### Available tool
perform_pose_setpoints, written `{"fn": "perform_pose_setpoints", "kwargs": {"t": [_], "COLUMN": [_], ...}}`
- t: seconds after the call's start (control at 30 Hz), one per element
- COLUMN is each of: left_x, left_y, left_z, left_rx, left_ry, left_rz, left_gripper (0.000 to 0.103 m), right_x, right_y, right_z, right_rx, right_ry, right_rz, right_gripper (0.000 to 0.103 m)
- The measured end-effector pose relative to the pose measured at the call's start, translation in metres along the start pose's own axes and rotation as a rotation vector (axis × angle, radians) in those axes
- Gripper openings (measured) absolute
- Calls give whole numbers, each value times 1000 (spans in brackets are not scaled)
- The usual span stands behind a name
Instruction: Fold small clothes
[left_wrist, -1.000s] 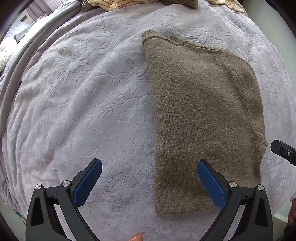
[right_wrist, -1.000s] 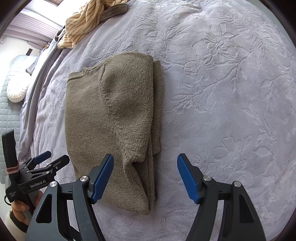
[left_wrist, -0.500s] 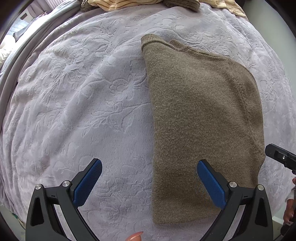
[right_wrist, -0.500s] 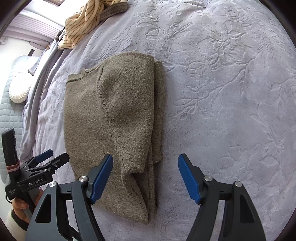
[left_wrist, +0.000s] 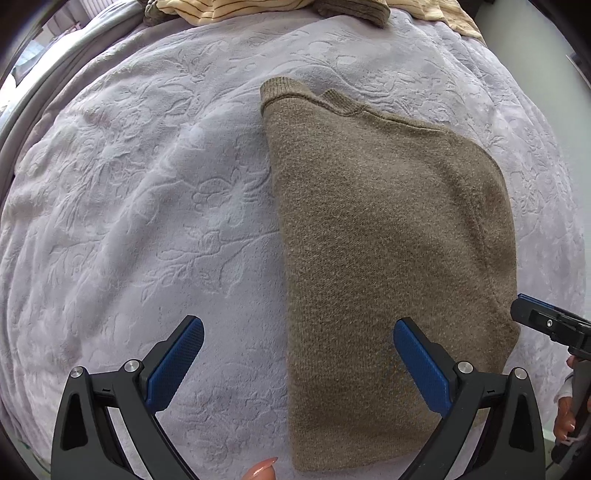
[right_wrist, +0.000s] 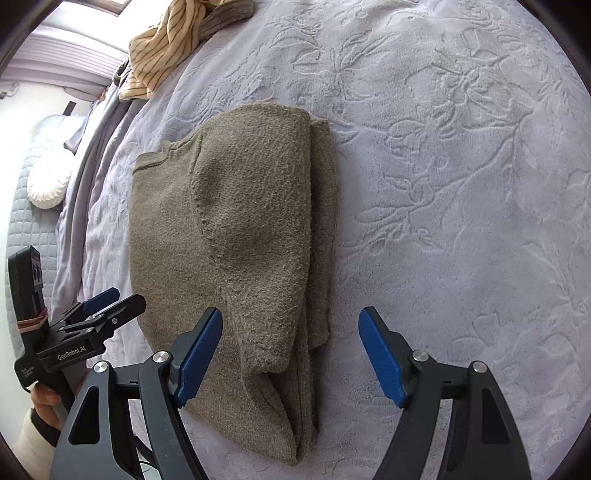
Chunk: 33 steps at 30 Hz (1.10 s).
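both grippers have sunk closer to the olive-brown knitted sweater (left_wrist: 388, 240), lying partly folded on the lilac embossed bedspread (left_wrist: 147, 203); left gripper (left_wrist: 298, 363) and right gripper (right_wrist: 290, 356) jaws spread, empty, so a shallow pinch could catch only the top layer and undo the fold.

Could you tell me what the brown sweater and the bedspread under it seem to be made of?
The sweater looks like a knitted wool or wool blend: matte, fuzzy surface, visible stitch texture, ribbed collar. The bedspread looks like soft plush or fleece, pale lilac, with a flower-and-leaf pattern pressed into a short, faintly shiny pile. The exact fibres cannot be told.
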<state>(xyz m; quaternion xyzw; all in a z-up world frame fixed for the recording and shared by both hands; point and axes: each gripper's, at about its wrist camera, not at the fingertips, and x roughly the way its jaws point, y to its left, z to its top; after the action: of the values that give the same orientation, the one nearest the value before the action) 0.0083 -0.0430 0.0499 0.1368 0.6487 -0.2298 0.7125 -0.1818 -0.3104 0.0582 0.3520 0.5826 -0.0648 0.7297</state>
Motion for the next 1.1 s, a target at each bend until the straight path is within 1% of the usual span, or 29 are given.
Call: {"fn": "perform_pose_setpoints", "kwargs": {"t": [0.07, 0.23, 0.27, 0.33, 0.43, 0.53, 0.63, 0.73, 0.77, 0.8, 0.83, 0.87, 0.9, 0.93, 0.97, 1.0, 1.1], "left_x": [2, 4, 7, 16, 30, 42, 50, 57, 58, 57, 53, 48, 44, 39, 33, 26, 1], "left_y": [2, 10, 13, 19, 19, 18, 7, -10, -16, -19, -23, -25, -24, -22, -17, -14, -7], "left_z": [3, 14, 17, 22, 23, 27, 27, 28, 27, 24, 22, 20, 18, 16, 14, 12, 5], "left_rx": [-3, -6, -6, -19, -33, -54, -59, -39, -29, -16, -3, 5, 7, 7, 6, 8, 19], "left_ry": [-3, -19, -13, 6, 23, 42, 55, 71, 76, 70, 51, 32, 19, 8, -1, -6, -21], "left_rz": [-24, -127, -146, -159, -198, -266, -329, -375, -377, -371, -355, -348, -344, -355, -368, -383, -401], "left_gripper": [103, 103, 103, 103, 103, 103, 103, 103, 103, 101, 91, 85, 72, 58, 52, 47, 45], "right_x": [2, 5, 5, 7, 14, 22, 34, 43, 47, 51, 54, 56, 58, 58, 53, 49, 30], "right_y": [-3, -11, -13, -18, -26, -30, -33, -33, -32, -31, -28, -26, -24, -23, -22, -20, -2], "right_z": [0, 2, 3, 4, 6, 8, 13, 18, 18, 18, 17, 15, 13, 10, 8, 6, -1], "right_rx": [3, 4, 4, 13, 29, 29, 35, 61, 83, 104, 116, 119, 125, 152, 170, 168, 162], "right_ry": [3, 5, 5, 5, 13, 24, 27, 12, 9, 11, 13, 17, 27, 30, 22, 15, -2], "right_rz": [7, 57, 66, 101, 152, 210, 258, 348, 374, 388, 382, 373, 359, 399, 434, 448, 505], "right_gripper": [79, 79, 80, 80, 80, 80, 84, 84, 83, 82, 73, 48, 41, 37, 35, 35, 34]}}
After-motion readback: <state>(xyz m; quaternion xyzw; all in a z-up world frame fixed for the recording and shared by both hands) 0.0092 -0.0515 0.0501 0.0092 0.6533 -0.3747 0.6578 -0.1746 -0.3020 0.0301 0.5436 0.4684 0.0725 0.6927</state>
